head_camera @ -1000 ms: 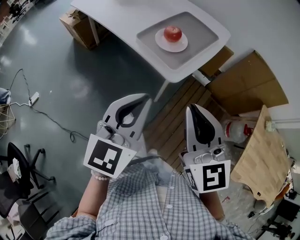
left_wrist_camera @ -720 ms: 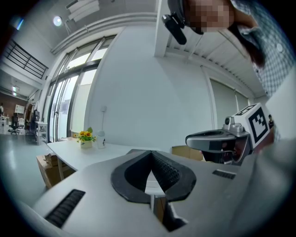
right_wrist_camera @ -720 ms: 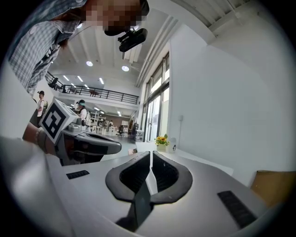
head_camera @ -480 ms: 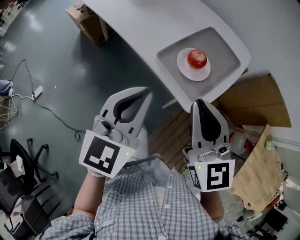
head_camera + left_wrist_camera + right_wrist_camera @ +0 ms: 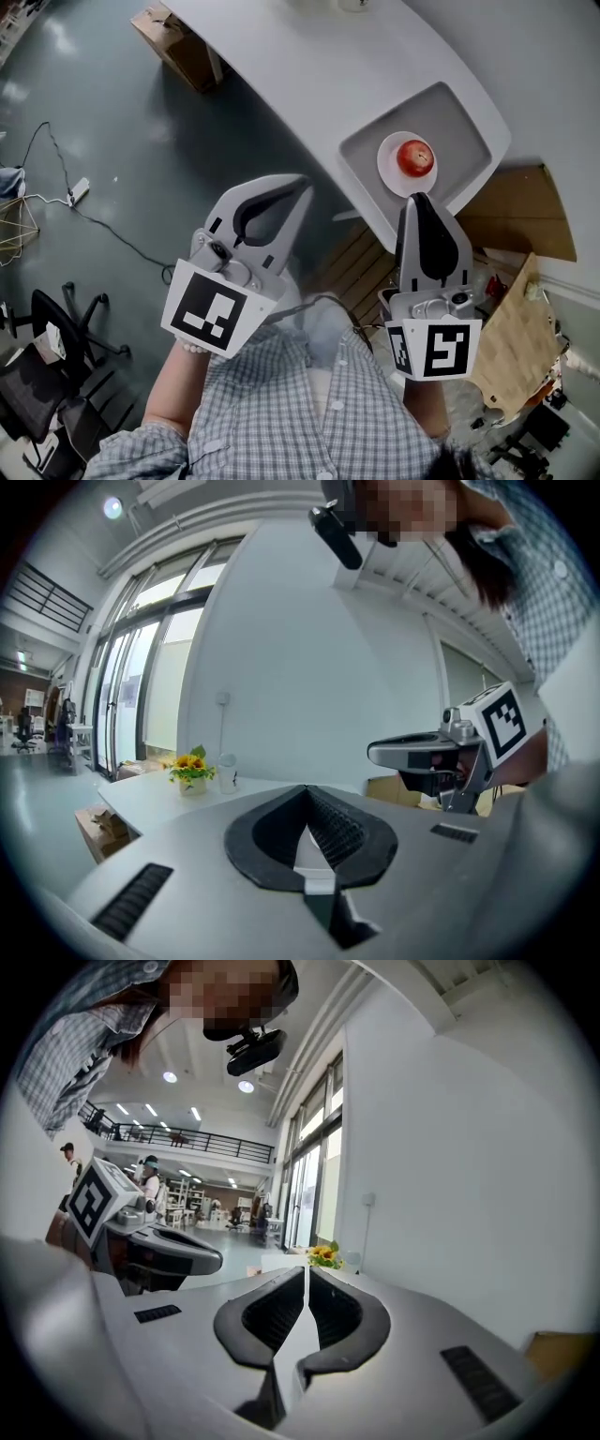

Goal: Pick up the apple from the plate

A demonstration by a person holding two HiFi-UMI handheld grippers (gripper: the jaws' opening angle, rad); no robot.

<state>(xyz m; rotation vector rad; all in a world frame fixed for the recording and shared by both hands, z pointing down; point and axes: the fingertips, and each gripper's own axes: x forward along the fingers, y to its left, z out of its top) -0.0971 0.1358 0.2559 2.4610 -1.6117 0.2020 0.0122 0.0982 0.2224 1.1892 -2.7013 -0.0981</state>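
The apple [image 5: 415, 157], red, is seen on a white plate [image 5: 390, 173]. The plate is placed inside a grey tray [image 5: 361, 155] near the end of a white curved table [image 5: 281, 56].

Both grippers are held in front of a checked shirt [image 5: 281, 412], off the table. The left gripper [image 5: 300, 184] is pointed at the floor beside the table. Its jaws are pressed together at the tips, and nothing is held between them, as is confirmed in the left gripper view [image 5: 307, 789]. The right gripper [image 5: 421, 199] is also closed and empty [image 5: 307, 1269]. In the head view its tip is seen just below the edge of the plate, but the apple is not touched.

On each gripper a cube with square markers [image 5: 208, 313] is carried. Only black and white block patterns are printed on them, and the one on the right gripper [image 5: 440, 350] looks a little like the figure 5.

Yellow flowers [image 5: 192, 765] in a small pot are seen on the far part of the table. A cardboard box [image 5: 178, 42] is placed under the table.
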